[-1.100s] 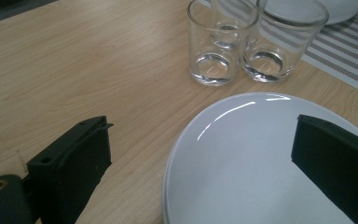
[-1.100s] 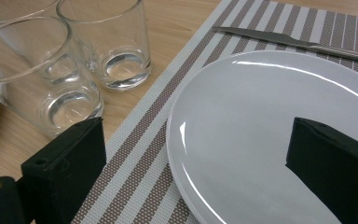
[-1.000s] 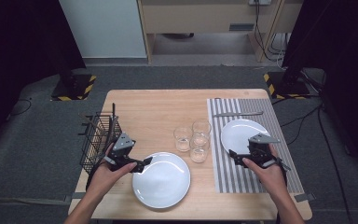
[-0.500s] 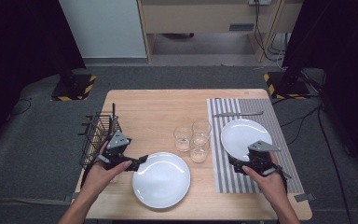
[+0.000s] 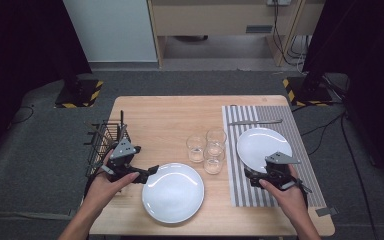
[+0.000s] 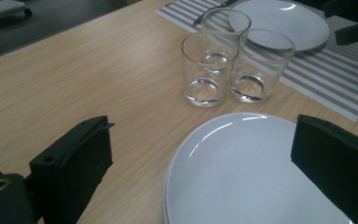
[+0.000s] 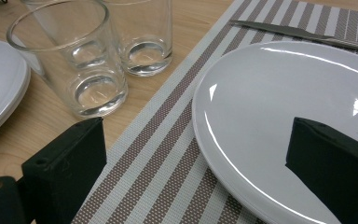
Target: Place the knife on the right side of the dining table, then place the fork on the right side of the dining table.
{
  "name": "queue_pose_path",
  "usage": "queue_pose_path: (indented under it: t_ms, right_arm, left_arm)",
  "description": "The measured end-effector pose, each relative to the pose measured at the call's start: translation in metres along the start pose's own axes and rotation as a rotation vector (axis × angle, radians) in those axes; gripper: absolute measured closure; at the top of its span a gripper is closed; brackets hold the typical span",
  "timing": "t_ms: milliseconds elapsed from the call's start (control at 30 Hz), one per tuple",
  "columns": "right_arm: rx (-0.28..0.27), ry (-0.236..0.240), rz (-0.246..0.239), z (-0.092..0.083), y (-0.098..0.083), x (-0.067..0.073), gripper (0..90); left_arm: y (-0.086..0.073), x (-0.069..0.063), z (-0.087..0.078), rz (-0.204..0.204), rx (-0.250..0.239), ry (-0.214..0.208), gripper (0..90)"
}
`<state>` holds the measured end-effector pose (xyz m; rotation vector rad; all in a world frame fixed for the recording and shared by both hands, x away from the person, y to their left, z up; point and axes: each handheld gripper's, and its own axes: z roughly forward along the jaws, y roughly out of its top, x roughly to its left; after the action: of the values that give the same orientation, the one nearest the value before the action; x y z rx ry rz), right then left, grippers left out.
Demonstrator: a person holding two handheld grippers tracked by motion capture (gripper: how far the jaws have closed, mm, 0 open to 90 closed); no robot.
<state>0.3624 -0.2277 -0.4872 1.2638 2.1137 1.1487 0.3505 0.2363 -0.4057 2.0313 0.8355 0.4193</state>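
Observation:
A white plate (image 5: pixel 172 192) lies on the wooden table (image 5: pixel 170 117) near its front edge. My left gripper (image 5: pixel 149 174) is open at that plate's left rim, and in the left gripper view its jaws (image 6: pixel 200 158) stand wide apart, one over the wood and one over the plate (image 6: pixel 256 177). A second white plate (image 5: pixel 263 146) rests on a striped placemat (image 5: pixel 280 195). My right gripper (image 5: pixel 256 174) is open at that plate's near rim; its jaws (image 7: pixel 196 168) straddle the edge of the plate (image 7: pixel 298 116), holding nothing.
Three clear glasses (image 5: pixel 207 148) stand clustered between the plates, close ahead in both gripper views (image 6: pixel 223 65) (image 7: pixel 74 60). A knife (image 5: pixel 255 121) lies at the mat's far end. A black wire basket (image 5: pixel 105 142) sits at the table's left edge, just behind my left hand.
The right gripper has drawn back toward the table's near edge, off the plate on the mat. The left gripper has shifted slightly left. Both stay open.

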Motion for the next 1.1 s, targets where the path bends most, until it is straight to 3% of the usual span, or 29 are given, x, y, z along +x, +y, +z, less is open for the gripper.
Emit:
queue_pose_path:
  t_ms: [633, 1100]
  right_arm:
    - [-0.001, -0.001, 0.015, 0.002, -0.002, -0.001, 5.2]
    - [0.0, -0.014, 0.013, 0.0, -0.001, -0.003, 5.2]
  left_arm:
    - [0.004, 0.002, -0.031, -0.018, -0.029, 0.028, 4.5]
    - [-0.008, 0.01, -0.061, -0.033, -0.038, 0.072, 4.5]
